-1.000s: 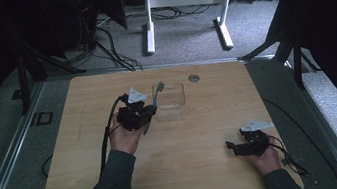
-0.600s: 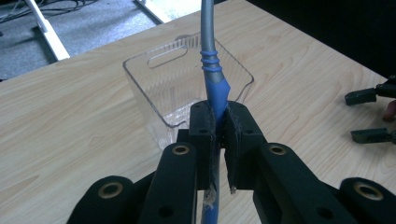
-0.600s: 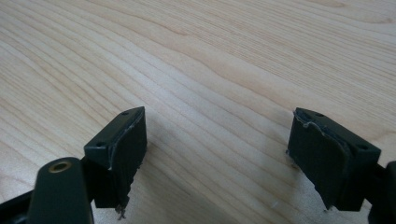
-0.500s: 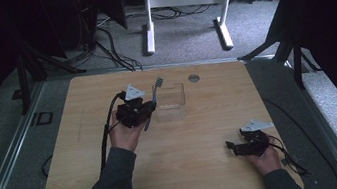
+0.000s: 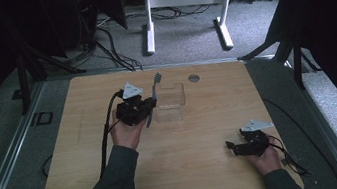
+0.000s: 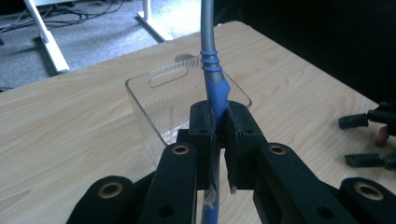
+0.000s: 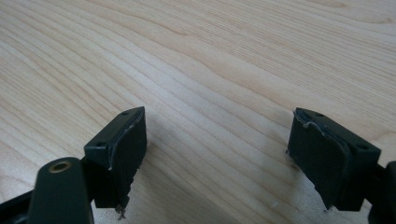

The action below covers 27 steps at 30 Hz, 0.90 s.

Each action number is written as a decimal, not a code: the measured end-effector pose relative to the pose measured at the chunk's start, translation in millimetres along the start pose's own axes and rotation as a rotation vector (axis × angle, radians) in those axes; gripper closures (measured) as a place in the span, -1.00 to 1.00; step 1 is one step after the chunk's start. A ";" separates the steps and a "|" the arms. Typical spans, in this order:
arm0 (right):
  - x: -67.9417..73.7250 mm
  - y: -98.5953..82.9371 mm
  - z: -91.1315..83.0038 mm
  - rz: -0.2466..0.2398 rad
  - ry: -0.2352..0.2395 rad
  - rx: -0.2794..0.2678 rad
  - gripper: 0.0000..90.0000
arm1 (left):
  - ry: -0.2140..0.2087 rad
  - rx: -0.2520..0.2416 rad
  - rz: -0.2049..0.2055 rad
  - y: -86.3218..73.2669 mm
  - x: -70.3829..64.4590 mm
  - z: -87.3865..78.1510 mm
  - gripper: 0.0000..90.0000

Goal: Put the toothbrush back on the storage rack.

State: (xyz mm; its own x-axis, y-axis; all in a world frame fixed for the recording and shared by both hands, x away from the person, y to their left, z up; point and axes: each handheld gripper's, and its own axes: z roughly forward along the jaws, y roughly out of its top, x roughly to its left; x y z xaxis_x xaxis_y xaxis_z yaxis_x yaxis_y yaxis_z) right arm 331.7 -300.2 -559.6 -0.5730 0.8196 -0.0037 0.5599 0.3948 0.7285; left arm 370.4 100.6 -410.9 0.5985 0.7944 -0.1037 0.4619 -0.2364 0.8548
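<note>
Little has shifted since the prior frame: left tool (image 6: 215, 140) is kept clamped on the blue-and-grey handled toothbrush (image 6: 212, 79), held just beside the clear plastic box (image 5: 169, 102). Right tool (image 7: 219, 158) is seen spread wide, low over the wooden worktop (image 5: 188, 172), nr. its front edge.
</note>
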 end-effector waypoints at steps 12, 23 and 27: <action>-0.1 0.1 0.1 -0.001 0.000 0.000 -0.57 | -0.001 -0.029 -0.024 1.0 0.8 2.6 0.83; 0.0 0.1 0.1 -0.001 0.000 0.000 -0.57 | 0.006 -0.052 -0.037 1.7 3.6 2.9 0.83; 0.0 0.1 0.1 -0.001 0.000 0.000 -0.57 | 0.008 -0.064 -0.046 2.0 4.8 3.8 0.83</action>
State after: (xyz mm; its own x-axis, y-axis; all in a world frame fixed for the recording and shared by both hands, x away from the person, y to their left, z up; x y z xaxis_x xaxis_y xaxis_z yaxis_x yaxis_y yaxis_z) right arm 331.8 -300.2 -559.6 -0.5734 0.8192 -0.0039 0.5597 0.3953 0.7283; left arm 376.7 101.9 -411.5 0.5723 0.8081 -0.1395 0.4455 -0.1635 0.8803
